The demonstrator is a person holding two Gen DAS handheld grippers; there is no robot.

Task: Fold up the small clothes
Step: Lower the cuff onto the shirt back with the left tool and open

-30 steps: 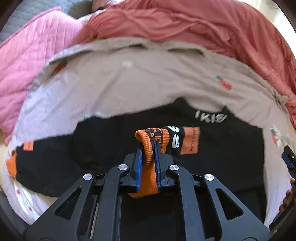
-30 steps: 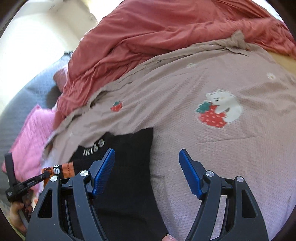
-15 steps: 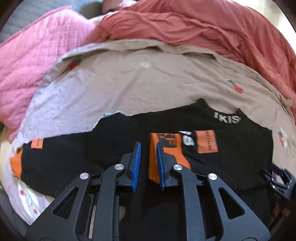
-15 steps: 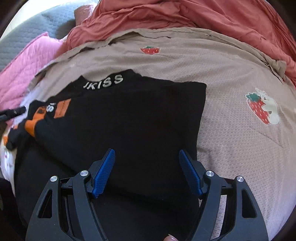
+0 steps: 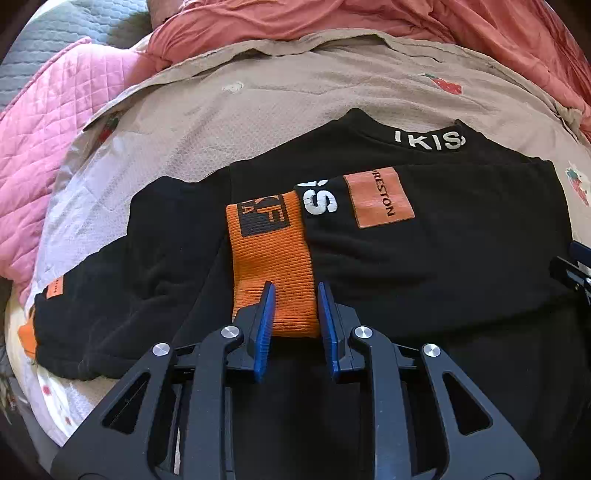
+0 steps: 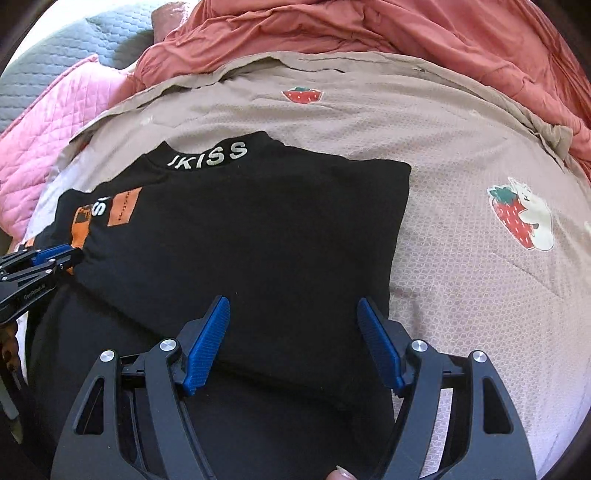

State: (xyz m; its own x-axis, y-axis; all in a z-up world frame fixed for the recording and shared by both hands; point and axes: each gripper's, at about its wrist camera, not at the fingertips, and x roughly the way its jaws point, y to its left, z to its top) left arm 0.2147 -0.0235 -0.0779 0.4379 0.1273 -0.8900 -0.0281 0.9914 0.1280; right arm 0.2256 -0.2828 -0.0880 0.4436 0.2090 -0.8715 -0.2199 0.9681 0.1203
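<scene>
A small black sweater (image 5: 461, 236) with white collar lettering and orange patches lies flat on the beige bedsheet (image 5: 280, 103). One sleeve is folded across its chest, and that sleeve's orange cuff (image 5: 273, 258) lies flat. My left gripper (image 5: 295, 291) is open, its blue pads either side of the cuff's near end, not squeezing it. The other sleeve (image 5: 110, 291) stretches out to the left. In the right wrist view the sweater (image 6: 258, 236) has its right side folded in. My right gripper (image 6: 293, 306) is wide open just above it, holding nothing. The left gripper also shows there (image 6: 68, 254).
A pink quilted blanket (image 5: 44, 122) lies to the left. A crumpled red duvet (image 5: 369, 18) runs along the back and right. A grey cover (image 6: 74, 55) is at the far left. The sheet has strawberry prints (image 6: 517, 218).
My left gripper laid the orange cuff down on the sweater and opened, letting it go. My right gripper swung from the bare sheet to over the sweater's folded right side.
</scene>
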